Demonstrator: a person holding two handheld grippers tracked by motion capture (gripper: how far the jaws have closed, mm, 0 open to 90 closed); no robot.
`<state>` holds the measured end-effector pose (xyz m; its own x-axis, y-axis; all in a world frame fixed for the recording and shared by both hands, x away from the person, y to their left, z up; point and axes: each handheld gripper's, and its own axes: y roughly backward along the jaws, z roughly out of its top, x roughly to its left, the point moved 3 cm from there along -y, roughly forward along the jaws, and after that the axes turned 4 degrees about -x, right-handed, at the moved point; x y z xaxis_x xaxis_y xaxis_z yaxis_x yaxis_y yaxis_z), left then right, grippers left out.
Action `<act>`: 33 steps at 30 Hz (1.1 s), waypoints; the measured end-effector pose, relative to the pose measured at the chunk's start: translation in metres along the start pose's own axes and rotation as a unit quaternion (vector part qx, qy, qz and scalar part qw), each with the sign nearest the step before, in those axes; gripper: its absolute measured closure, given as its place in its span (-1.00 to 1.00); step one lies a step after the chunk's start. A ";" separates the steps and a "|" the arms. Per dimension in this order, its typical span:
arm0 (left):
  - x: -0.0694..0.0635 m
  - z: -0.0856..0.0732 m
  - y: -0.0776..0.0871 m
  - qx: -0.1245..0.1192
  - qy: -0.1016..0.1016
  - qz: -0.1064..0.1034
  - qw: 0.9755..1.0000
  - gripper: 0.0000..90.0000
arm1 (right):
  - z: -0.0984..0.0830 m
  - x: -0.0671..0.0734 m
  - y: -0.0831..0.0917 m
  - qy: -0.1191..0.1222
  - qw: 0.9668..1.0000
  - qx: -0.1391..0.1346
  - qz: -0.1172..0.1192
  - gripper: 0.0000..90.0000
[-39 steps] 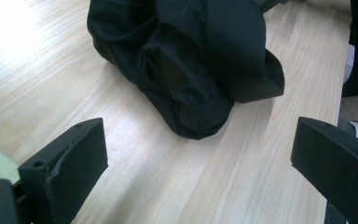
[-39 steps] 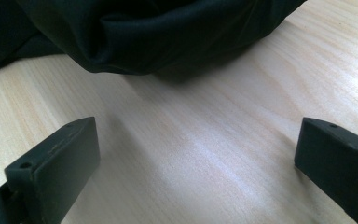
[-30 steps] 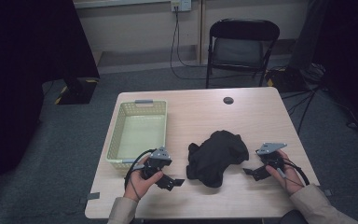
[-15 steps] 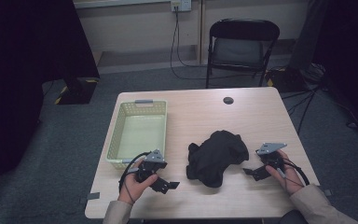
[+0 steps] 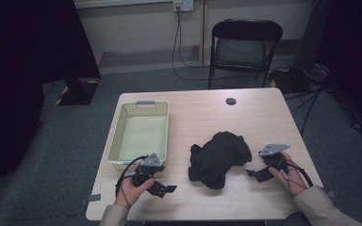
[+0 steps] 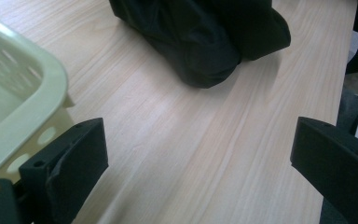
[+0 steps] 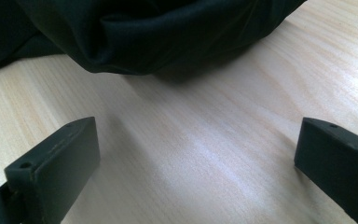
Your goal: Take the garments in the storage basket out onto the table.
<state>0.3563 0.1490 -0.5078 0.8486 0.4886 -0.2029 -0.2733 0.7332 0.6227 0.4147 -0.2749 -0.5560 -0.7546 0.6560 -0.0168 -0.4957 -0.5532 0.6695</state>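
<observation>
A crumpled black garment lies on the wooden table, right of centre near the front. My left gripper rests near the front edge, just below the pale green basket, open and empty; its view shows the garment ahead and the basket's corner at left. My right gripper sits right of the garment, open and empty, pointing at the cloth a short way off.
A small dark round disc sits at the table's far edge. A black folding chair stands behind the table. Cables and dark equipment lie on the floor at the right.
My left gripper has slid a little toward the table's front edge and turned slightly. The right gripper and the garment have stayed put.
</observation>
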 end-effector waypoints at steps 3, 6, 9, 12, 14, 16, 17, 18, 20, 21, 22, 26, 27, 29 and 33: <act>0.002 -0.003 0.002 -0.002 0.002 0.003 1.000 -0.93 | 0.000 0.000 0.000 0.000 1.000 0.000 0.000 -1.00; 0.003 -0.005 0.005 -0.003 0.004 0.005 1.000 -0.93 | 0.000 0.000 0.000 0.000 1.000 0.000 0.000 -1.00; 0.004 -0.006 0.007 -0.005 0.002 0.006 1.000 -0.93 | 0.000 0.000 0.000 0.000 1.000 0.000 0.000 -1.00; 0.006 -0.008 0.009 -0.007 0.004 0.008 1.000 -0.93 | 0.000 0.000 0.000 0.000 1.000 0.000 0.000 -1.00; 0.007 -0.009 0.010 -0.007 0.006 0.009 1.000 -0.93 | 0.000 0.000 0.000 0.000 1.000 0.000 0.000 -1.00; 0.007 -0.011 0.011 -0.008 0.005 0.009 1.000 -0.93 | 0.000 0.000 0.000 0.000 1.000 0.000 0.000 -1.00; 0.008 -0.011 0.012 -0.008 0.007 0.010 1.000 -0.93 | 0.000 0.000 0.000 0.000 1.000 0.000 0.000 -1.00; 0.008 -0.012 0.012 -0.008 0.006 0.010 1.000 -0.93 | 0.000 0.000 0.000 0.000 1.000 0.000 0.000 -1.00; 0.008 -0.013 0.013 -0.007 0.005 0.013 1.000 -0.93 | 0.000 0.000 0.000 0.000 1.000 0.000 0.000 -1.00; 0.009 -0.013 0.014 -0.007 0.004 0.014 1.000 -0.93 | 0.000 0.000 0.000 0.000 1.000 0.000 0.000 -1.00; 0.009 -0.013 0.015 -0.008 0.004 0.013 1.000 -0.93 | 0.000 0.000 0.000 0.000 1.000 0.000 0.000 -1.00; 0.010 -0.015 0.016 -0.006 0.005 0.014 1.000 -0.93 | 0.000 0.000 0.000 0.000 1.000 0.000 0.000 -1.00; 0.011 -0.016 0.017 -0.005 0.005 0.014 1.000 -0.93 | 0.000 0.000 0.000 0.000 1.000 0.000 0.000 -1.00; 0.012 -0.018 0.017 -0.004 0.005 0.014 1.000 -0.93 | 0.000 0.000 0.000 0.000 1.000 0.000 0.000 -1.00; 0.014 -0.021 0.019 -0.002 0.006 0.015 1.000 -0.93 | 0.000 0.000 0.000 0.000 1.000 0.000 0.000 -1.00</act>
<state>0.3531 0.1797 -0.5143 0.8346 0.5161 -0.1927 -0.3007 0.7198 0.6256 0.4147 -0.2749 -0.5560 -0.7546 0.6560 -0.0166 -0.4958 -0.5532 0.6694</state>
